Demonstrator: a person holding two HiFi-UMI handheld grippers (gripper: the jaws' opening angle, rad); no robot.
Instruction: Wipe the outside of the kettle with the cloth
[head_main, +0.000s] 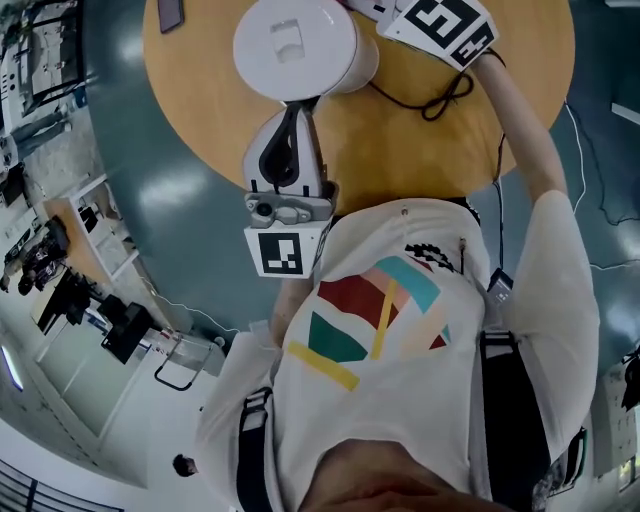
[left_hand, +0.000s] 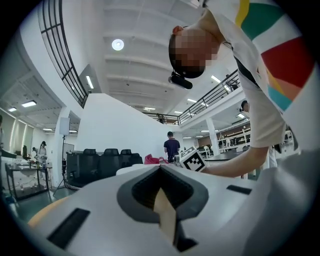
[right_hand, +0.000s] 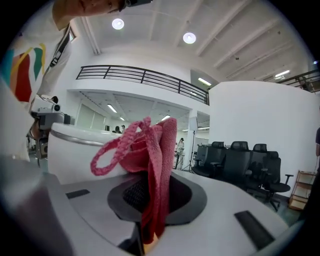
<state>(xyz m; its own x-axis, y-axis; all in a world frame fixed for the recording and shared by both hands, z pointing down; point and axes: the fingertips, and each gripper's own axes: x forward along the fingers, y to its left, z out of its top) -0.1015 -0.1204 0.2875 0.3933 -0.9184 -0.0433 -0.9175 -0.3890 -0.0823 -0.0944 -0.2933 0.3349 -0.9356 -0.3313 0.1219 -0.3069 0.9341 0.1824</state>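
Kettle (head_main: 295, 45) upright on worktop (head_main: 400, 160). Right gripper (right_hand: 150, 210): fingers clamped on red cloth (right_hand: 150, 145). Kettle wall lies just beside cloth at 9 o'clock; contact unclear. Left gripper (left_hand: 162, 190) sits at kettle's 6 o'clock, fingers closed together, nothing seen between them. The wipe looks to be the right hand's job.

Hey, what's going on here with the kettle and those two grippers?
A person is working at a white kettle on a round wooden table. The right gripper is shut on a red cloth, held up beside the kettle's wall. The left gripper, jaws together, points at the kettle's near side.
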